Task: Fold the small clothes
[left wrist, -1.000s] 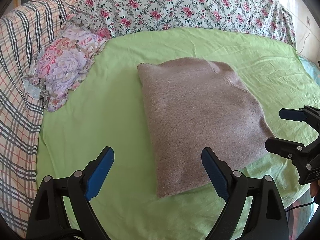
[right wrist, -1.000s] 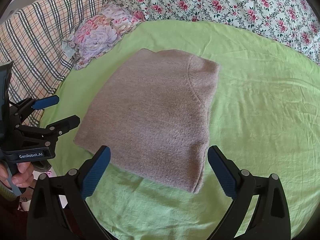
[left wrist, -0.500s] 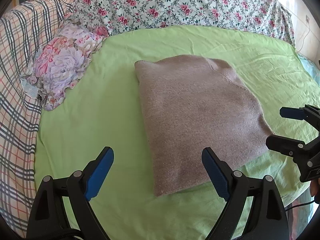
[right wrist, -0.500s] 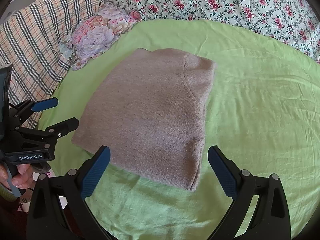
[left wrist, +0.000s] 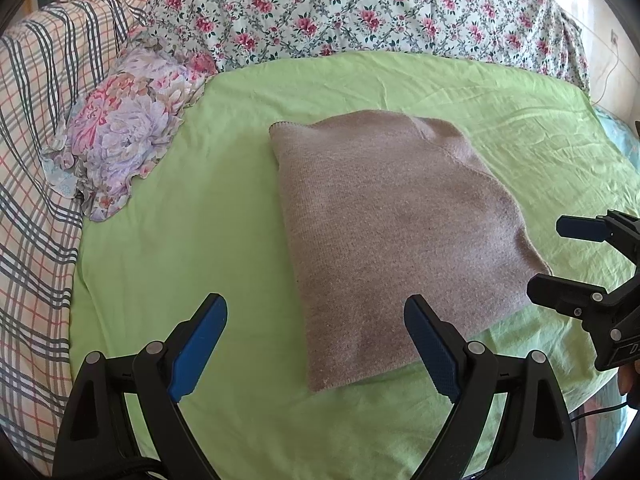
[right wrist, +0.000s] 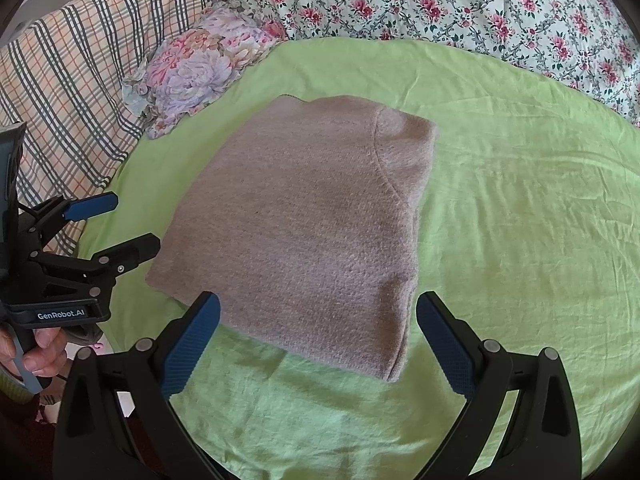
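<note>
Taking the folded knit garment [left wrist: 396,236] as the landmark and going left to right: far to its left a plaid blanket [left wrist: 36,184] is covering the bed's side, and nearer, up and to the left of the garment, a small floral pillow [left wrist: 120,136] is lying on the edge of the green sheet [left wrist: 192,240], well apart from the knit. Behind the garment a rose-print cover [left wrist: 360,8] is running across the back.

The garment itself, a taupe piece, is resting flat in the middle of the green sheet as a compact rectangle with a seam curving near its far right corner [right wrist: 384,168]; it is looking already folded, likely set there so both tools can reach it from the near edge.

The left gripper [left wrist: 316,340] is hovering just short of the garment's near left corner, its blue pads standing wide apart and gripping nothing. The right gripper [right wrist: 320,336] is hanging over the near edge of the garment, equally wide and empty. Both are probably pausing to check the fold, or readying for one more fold or a lift
</note>
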Available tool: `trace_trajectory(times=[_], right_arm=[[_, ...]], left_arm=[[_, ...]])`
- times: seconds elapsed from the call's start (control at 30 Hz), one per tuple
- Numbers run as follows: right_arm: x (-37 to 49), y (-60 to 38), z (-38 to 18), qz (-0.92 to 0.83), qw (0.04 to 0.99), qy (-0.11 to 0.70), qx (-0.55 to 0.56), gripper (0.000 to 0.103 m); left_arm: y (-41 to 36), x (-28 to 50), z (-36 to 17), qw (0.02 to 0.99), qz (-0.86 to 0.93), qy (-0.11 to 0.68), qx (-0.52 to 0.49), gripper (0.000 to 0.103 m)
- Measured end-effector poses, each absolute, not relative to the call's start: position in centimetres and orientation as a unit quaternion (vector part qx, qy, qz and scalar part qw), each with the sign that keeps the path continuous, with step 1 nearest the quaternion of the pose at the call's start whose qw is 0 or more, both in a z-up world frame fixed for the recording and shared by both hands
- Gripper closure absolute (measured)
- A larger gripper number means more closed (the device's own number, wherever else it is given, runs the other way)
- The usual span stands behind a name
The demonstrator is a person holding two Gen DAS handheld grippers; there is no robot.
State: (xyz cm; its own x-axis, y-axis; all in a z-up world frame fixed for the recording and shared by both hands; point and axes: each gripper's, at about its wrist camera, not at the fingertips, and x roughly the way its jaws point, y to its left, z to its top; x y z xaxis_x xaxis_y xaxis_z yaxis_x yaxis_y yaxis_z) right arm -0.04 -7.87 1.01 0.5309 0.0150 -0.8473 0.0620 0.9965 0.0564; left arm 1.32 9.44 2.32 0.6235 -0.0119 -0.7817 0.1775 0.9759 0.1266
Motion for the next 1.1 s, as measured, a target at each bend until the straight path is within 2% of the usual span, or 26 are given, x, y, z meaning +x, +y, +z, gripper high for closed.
trace_trajectory(times=[1.1], right_arm=[[0.56, -7.06, 0.74, -0.009, 0.873, 0.486, 0.042, 0.004]], left_arm=[[9.15, 1.85, 1.87, 0.892, -0.063, 0.437, 0.096, 0.012]])
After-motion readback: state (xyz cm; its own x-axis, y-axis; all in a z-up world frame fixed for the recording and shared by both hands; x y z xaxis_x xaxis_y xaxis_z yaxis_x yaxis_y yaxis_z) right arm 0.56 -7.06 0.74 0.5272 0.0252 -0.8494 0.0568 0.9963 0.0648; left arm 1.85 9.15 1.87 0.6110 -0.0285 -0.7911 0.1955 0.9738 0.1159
